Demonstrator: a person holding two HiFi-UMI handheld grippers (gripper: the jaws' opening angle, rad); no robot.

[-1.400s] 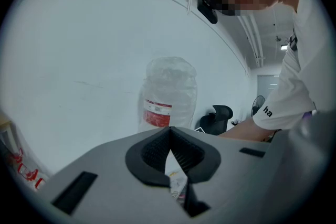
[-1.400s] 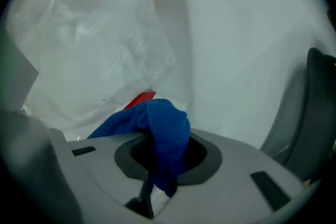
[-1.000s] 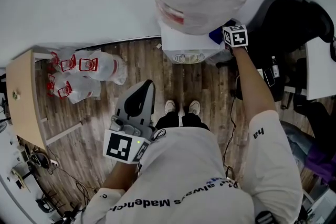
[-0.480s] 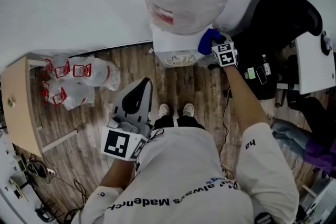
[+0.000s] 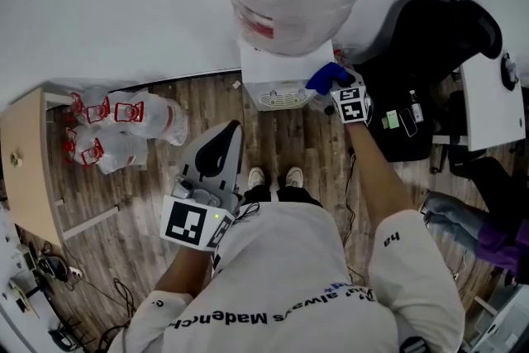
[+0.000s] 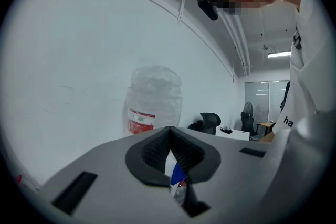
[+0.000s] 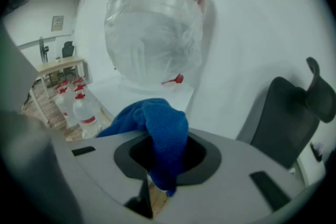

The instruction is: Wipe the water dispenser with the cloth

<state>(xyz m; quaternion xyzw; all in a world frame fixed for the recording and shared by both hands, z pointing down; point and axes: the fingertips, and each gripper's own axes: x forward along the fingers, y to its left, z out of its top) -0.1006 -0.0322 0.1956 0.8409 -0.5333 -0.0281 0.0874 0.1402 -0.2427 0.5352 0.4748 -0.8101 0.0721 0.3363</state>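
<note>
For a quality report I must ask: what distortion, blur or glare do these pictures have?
Left gripper view: fisheye bending, dark corners, a mosaic patch at top, the left hand-held gripper soft. Right gripper view: same bending; the cloth is sharp, the water bottle pale against the white wall. Head view: evenly lit, slightly curved.

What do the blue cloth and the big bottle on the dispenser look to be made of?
The cloth: likely microfibre or knit fabric, matte; fine ribbed texture, limp folds. The bottle: probably clear plastic under crinkly glossy film; wrinkles and highlights show.
</note>
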